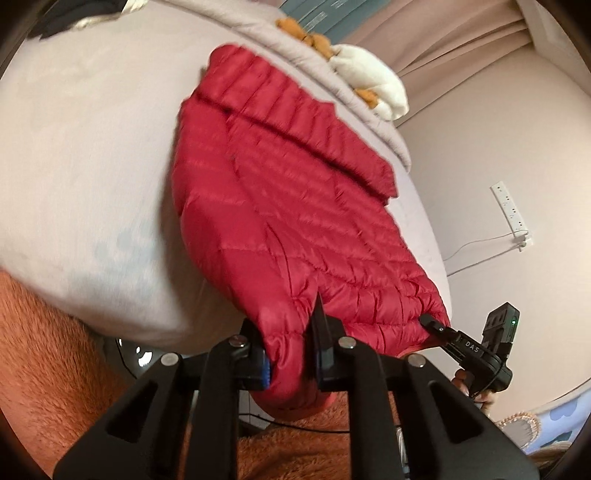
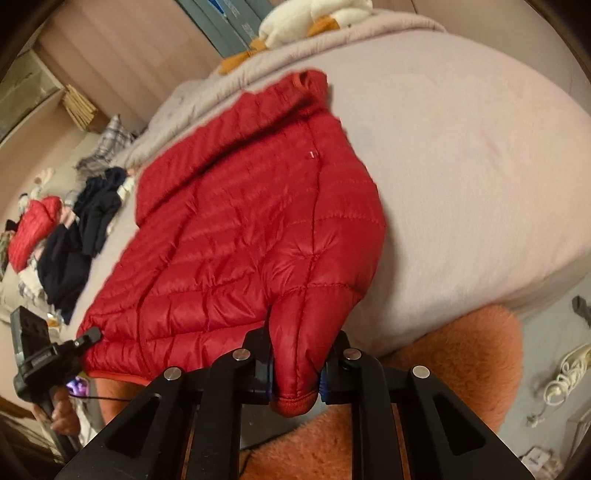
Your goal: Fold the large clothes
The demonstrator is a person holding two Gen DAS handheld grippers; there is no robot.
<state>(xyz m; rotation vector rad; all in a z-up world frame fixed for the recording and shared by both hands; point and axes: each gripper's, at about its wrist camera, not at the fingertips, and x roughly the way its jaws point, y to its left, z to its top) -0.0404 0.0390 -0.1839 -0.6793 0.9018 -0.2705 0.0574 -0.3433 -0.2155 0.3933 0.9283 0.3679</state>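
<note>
The left gripper (image 1: 291,354) was clamped on a bunched fold at the near hem of the red quilted down jacket (image 1: 280,206), the fabric bulging out between its two black fingers (image 1: 320,314). The right gripper (image 2: 297,373) was likewise clamped on a cuff-like end of the same jacket, whose ribbed edge hung below the pads. In the left wrist view the right gripper's side carried white lettering reading "DAS", next to a small black module (image 1: 502,326) with a green light. The jacket lay spread on a pale grey bed (image 1: 92,147), its near edge raised by both grips, its collar toward the far side. A tiny pale tag (image 2: 312,155) on the jacket was too small to read. Beyond it lay a white and orange plush toy (image 2: 306,22). A heap of dark clothing (image 2: 85,229) and a second red garment (image 2: 35,225) lay farther along the bed. A white power strip (image 1: 511,214) hung on the wall.
</note>
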